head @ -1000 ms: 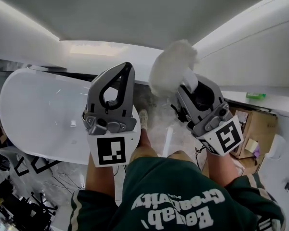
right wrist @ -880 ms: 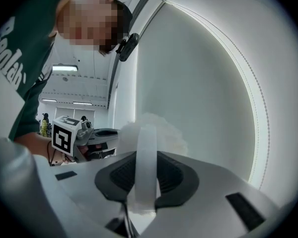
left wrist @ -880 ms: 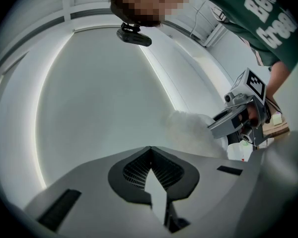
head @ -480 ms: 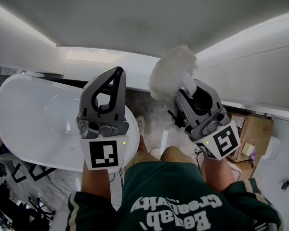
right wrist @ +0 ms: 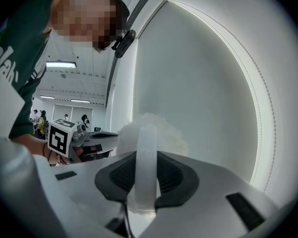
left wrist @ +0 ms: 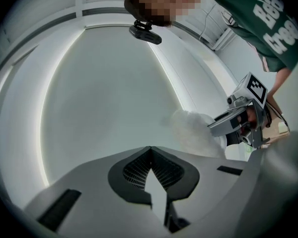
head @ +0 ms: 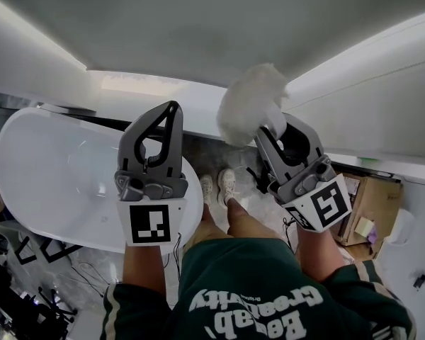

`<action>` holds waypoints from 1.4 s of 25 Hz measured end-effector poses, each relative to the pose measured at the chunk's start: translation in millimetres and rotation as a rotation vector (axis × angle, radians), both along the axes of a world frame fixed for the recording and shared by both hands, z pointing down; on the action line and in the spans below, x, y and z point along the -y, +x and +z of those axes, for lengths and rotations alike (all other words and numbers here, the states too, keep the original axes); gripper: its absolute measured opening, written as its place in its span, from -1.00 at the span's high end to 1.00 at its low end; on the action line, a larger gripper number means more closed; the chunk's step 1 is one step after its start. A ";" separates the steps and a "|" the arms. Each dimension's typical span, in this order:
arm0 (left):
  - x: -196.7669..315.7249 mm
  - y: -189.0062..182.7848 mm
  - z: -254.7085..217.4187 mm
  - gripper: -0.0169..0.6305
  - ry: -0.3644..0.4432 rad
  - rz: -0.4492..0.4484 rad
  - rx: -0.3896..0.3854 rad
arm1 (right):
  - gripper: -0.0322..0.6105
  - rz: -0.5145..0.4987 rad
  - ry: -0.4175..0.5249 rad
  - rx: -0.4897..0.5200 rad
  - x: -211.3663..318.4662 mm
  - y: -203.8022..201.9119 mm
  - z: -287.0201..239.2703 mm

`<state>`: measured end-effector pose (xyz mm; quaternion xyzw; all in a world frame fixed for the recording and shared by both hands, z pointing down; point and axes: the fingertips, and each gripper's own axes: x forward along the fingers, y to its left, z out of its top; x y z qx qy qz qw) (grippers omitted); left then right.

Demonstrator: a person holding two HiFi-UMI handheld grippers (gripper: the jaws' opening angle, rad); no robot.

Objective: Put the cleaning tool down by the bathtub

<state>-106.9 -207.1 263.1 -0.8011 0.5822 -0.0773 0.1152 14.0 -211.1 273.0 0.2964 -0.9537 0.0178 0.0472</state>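
Right claw (head: 268, 129) clamps the fluffy cleaning tool (head: 249, 102); left claw (left wrist: 150, 148) closed, empty.

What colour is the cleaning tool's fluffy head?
White. The cleaning tool shows best in the head view.

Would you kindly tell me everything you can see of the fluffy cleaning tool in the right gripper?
The cleaning tool is a duster: a fluffy white head, seemingly soft wool or microfibre, on a flat, pale, plastic-looking handle. The right gripper is shut on the handle, which runs between its jaws, so the head sticks out beyond them. It is held in the air, to the right of the bathtub in the head view, touching only the jaws.
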 end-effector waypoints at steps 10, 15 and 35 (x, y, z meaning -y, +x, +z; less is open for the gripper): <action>13.4 17.3 13.7 0.93 -0.037 -0.130 0.016 | 0.61 -0.106 -0.037 0.083 29.7 10.1 18.8; 18.5 18.5 29.3 0.93 -0.051 -0.180 0.015 | 0.61 -0.143 -0.053 0.099 39.9 14.3 41.1; 5.4 -17.8 129.1 0.93 -0.071 -0.293 -0.049 | 0.61 -0.217 -0.105 -0.032 30.2 -35.7 154.0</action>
